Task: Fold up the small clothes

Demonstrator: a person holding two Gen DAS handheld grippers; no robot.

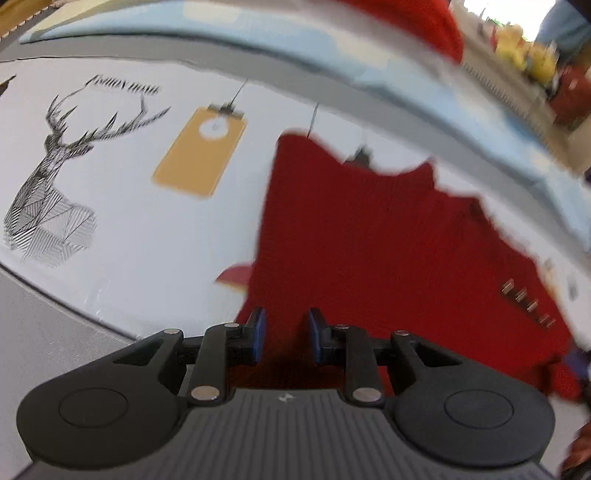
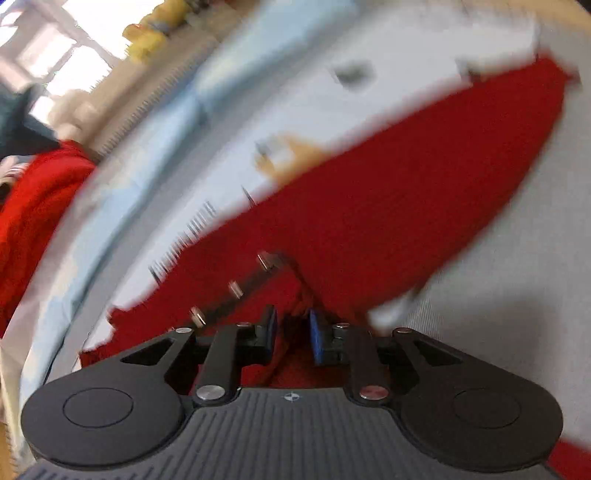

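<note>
Red knit garment [image 1: 369,251]: spread on printed white cloth [image 1: 147,229] near its right edge; blurred, row of metal toggles [image 1: 528,304].
Right gripper [image 2: 291,332]: a raised fold sits between the pads; whether it is pinched cannot be told. Risk: fold slipping out.
Left gripper [image 1: 284,334]: pads apart, hovering above garment's near edge, holding nothing.

garment [image 1: 369,240] lies on the printed mat [image 1: 129,221] | tag print [image 1: 199,151] sits left of it, deer print [image 1: 48,177] further left | another garment [image 1: 417,22] behind
</note>
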